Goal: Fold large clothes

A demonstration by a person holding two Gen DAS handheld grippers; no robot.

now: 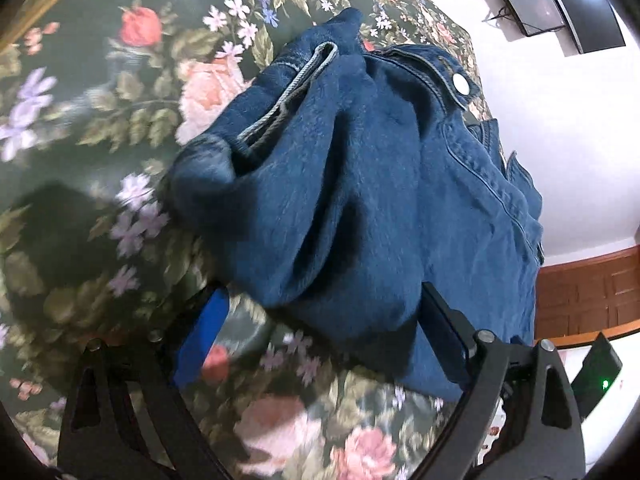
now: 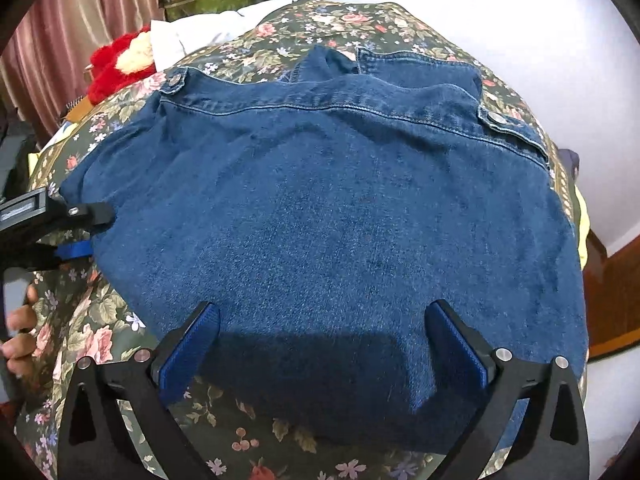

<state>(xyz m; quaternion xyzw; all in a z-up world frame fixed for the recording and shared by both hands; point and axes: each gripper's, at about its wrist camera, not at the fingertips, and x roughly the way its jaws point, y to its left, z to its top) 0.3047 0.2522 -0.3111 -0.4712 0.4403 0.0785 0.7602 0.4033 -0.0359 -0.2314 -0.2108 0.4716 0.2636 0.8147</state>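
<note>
Denim jacket (image 2: 320, 208) on floral bedspread (image 2: 248, 436) hides its front; both tongs (image 1: 320, 340) (image 2: 320, 344) gape wide, gripping nothing.

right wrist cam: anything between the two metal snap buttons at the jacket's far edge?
Only denim jacket: a stitched seam runs from the left snap button to the right snap button, clearest in the right wrist view.

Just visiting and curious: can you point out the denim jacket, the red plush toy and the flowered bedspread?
denim jacket (image 2: 320, 208), right wrist view, middle of its back panel.
red plush toy (image 2: 116, 64), right wrist view, its red fur.
flowered bedspread (image 1: 80, 128), left wrist view, bare patch left of the jacket.
</note>
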